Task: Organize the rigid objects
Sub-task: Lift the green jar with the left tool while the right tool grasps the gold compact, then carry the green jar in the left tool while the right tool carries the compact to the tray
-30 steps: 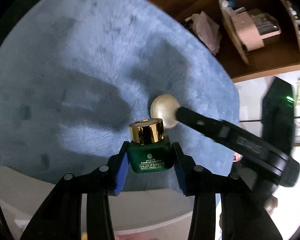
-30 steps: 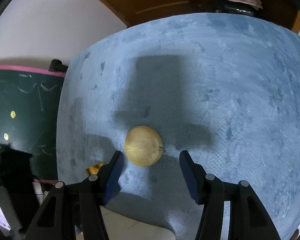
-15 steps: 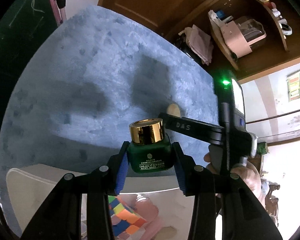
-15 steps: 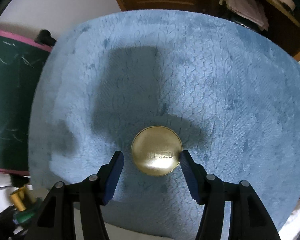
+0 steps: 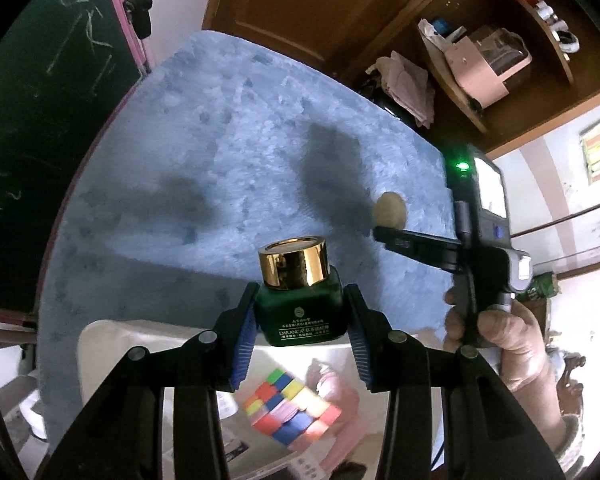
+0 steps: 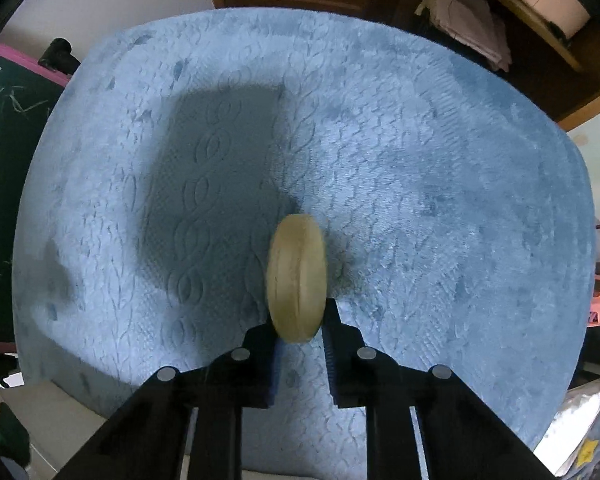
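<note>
A dark green jar with a shiny gold cap is held upright by my left gripper, whose blue pads are shut on its sides. It hangs above the near edge of the blue plush cloth and over a white bin. A flat round gold case stands on edge between the pads of my right gripper, which is shut on its lower rim, just above the blue plush cloth. In the left wrist view the same gold case shows at the tip of the right gripper's finger, which a person's hand holds.
Inside the white bin lie a colourful puzzle cube and something pink. A green chalkboard stands on the left. A brown door and shelves with a pink box and folded cloths are behind the cloth.
The right jaws closed on the gold case, which went from lying flat to standing on edge. My left gripper rose and drew back with the jar, bringing the white bin into view.
</note>
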Available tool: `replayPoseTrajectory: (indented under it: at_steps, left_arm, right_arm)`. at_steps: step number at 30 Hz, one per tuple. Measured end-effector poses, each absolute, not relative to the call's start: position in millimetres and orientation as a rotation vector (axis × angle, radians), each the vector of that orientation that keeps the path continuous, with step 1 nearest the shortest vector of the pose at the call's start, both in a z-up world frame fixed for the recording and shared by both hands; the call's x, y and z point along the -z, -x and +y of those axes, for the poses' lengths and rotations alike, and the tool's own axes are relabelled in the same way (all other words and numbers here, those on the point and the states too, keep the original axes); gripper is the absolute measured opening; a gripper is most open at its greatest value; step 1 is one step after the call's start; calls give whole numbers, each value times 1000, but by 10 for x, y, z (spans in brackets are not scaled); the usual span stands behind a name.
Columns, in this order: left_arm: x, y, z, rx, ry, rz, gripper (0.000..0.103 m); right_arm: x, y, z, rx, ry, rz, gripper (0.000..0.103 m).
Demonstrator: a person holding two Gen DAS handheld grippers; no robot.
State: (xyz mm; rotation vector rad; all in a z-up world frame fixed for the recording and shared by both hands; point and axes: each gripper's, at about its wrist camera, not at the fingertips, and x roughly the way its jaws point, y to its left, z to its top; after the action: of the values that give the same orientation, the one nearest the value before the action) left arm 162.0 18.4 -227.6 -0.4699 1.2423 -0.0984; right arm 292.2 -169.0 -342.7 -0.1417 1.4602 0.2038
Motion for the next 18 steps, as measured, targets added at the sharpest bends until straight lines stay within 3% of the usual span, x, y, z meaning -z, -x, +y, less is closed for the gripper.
replayPoseTrajectory:
  at_steps: [18]
  left_arm:
    - [1909,-959,297,190,217,1240,44]
  right_arm:
    - [1885,-1562,-2011,-218,41,1173,17]
